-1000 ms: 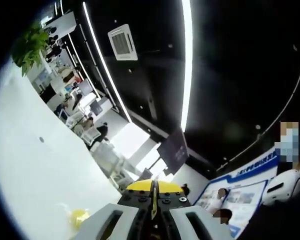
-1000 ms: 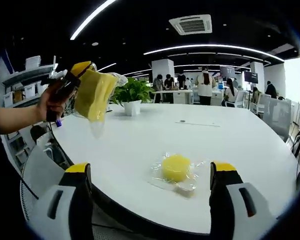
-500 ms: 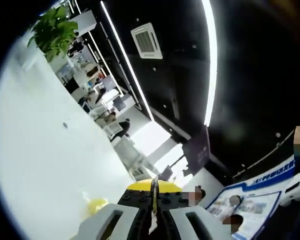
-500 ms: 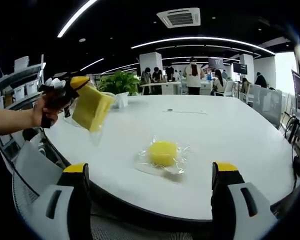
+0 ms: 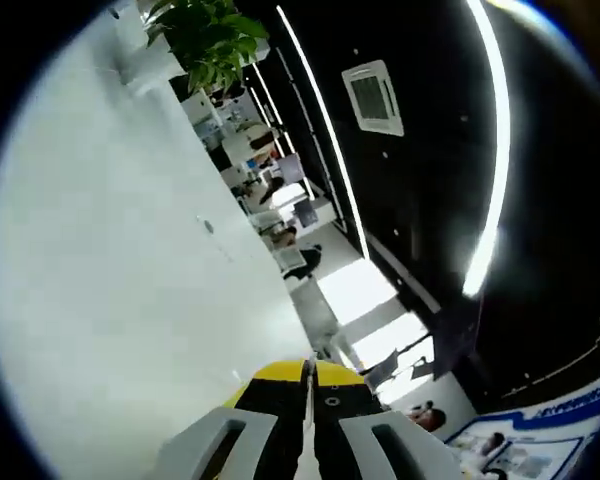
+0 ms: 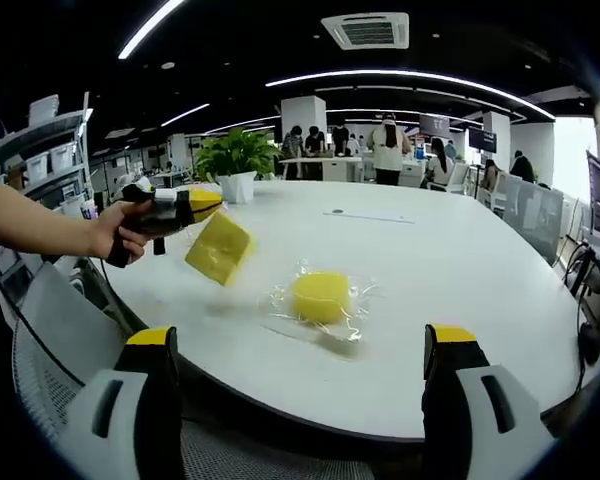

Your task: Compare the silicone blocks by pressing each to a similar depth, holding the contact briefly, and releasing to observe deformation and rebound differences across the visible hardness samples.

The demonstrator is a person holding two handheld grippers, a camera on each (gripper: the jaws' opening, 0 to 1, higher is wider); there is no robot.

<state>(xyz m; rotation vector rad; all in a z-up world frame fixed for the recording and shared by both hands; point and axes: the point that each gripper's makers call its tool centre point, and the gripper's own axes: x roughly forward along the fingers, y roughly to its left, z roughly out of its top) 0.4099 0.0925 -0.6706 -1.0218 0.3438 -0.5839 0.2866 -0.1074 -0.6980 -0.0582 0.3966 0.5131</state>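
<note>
Right gripper view: the right gripper has its fingers spread wide at 6 o'clock, grasping nothing, over the white table. A round yellow silicone block in clear wrap lies centre. At 9 o'clock a hand holds the left gripper, fingers clenched on a square yellow silicone block above the table. A potted plant stands at 11 o'clock.
</note>
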